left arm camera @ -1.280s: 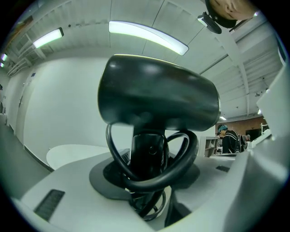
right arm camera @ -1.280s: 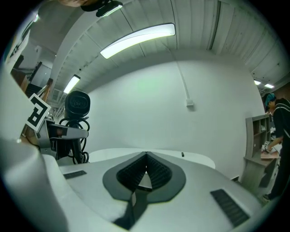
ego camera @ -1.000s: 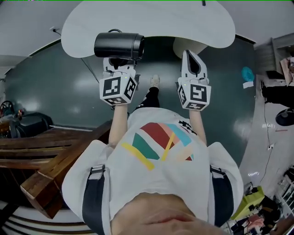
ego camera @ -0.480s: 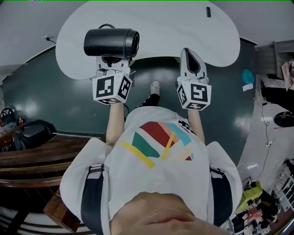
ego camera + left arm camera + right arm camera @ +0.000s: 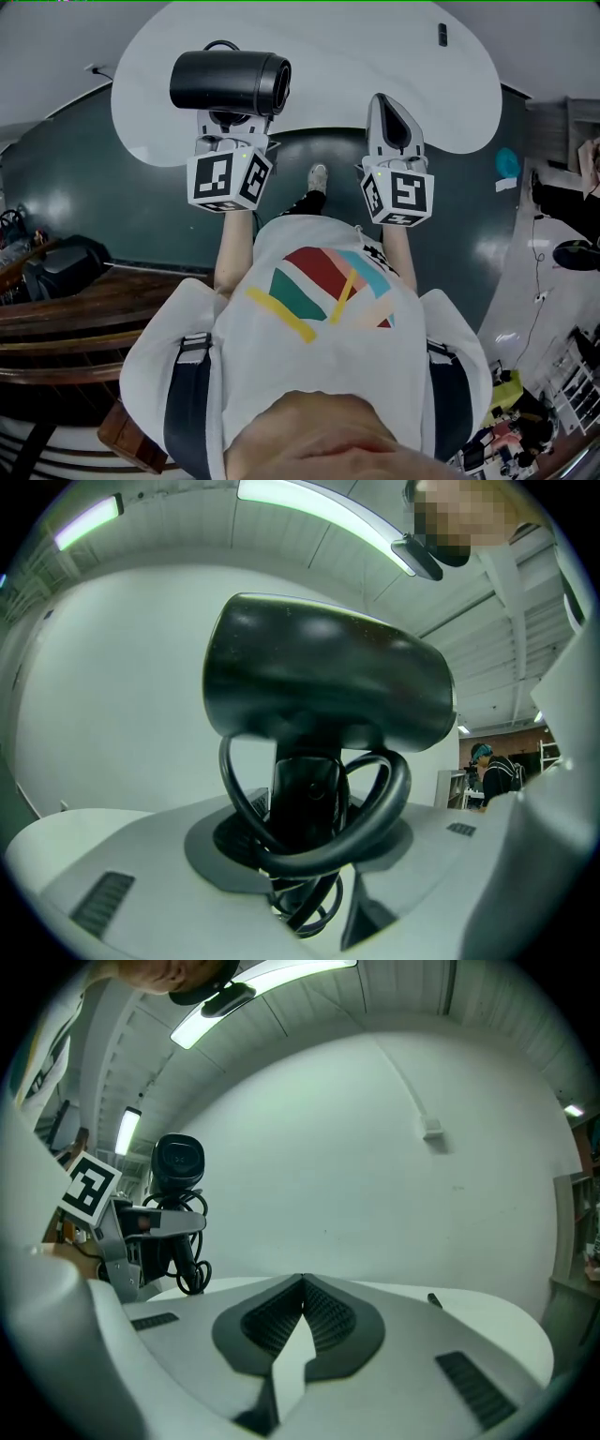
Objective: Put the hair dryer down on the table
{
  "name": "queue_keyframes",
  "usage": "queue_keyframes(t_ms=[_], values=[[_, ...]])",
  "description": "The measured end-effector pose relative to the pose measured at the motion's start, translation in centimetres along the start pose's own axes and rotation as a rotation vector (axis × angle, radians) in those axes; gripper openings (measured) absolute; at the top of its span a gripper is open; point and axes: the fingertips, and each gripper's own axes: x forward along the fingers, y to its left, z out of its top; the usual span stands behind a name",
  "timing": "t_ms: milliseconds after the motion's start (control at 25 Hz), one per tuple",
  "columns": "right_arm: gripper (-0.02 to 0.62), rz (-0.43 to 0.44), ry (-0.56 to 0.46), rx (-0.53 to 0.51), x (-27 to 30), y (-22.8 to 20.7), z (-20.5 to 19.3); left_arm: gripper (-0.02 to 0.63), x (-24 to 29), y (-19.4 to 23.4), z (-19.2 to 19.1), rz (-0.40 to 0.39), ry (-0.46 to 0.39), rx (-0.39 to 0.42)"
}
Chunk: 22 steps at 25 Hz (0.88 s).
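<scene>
While left gripper (image 5: 232,120) clamps the hair dryer (image 5: 230,82) (black), right gripper (image 5: 383,103) sits closed

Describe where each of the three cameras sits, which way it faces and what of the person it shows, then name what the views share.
Head view: on the person's head, facing steeply down at the white table; shows shirt, forearms, left gripper, right gripper.
Left gripper view: on the left gripper, facing along its jaws, shut on the handle of the hair dryer; shirt at right edge.
Right gripper view: on the right gripper, facing along its shut, empty jaws over the table to a wall; shirt at left.
Shared: all three show the hair dryer.
</scene>
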Motion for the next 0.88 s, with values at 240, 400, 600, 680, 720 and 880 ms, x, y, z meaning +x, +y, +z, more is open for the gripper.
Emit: queue_keyframes(t_ms=[240, 400, 600, 680, 720, 880], values=[[0.009, 0.046, -0.033, -0.024, 2.4, 1.0, 2.0, 0.216, 1.4, 1.8, 0.3, 0.022, -0.012, -0.004], [0.009, 0.055, -0.027, -0.052, 4.1, 1.3, 2.7, 0.216, 2.6, 3.1, 0.5, 0.033, -0.013, -0.014], [0.009, 0.076, -0.049, -0.016, 4.9, 1.2, 4.2, 0.215, 3.6, 3.6, 0.7, 0.033, -0.017, -0.033], [0.009, 0.077, -0.062, -0.018, 4.7, 1.1, 5.0, 0.215, 3.5, 3.5, 0.9, 0.036, -0.019, -0.039], [0.009, 0.074, -0.067, -0.021, 4.6, 1.0, 5.3, 0.215, 3.5, 3.4, 0.9, 0.038, -0.017, -0.041], [0.009, 0.053, -0.074, -0.017, 3.9, 0.7, 5.9, 0.215, 3.1, 3.1, 1.0, 0.053, -0.003, -0.043]])
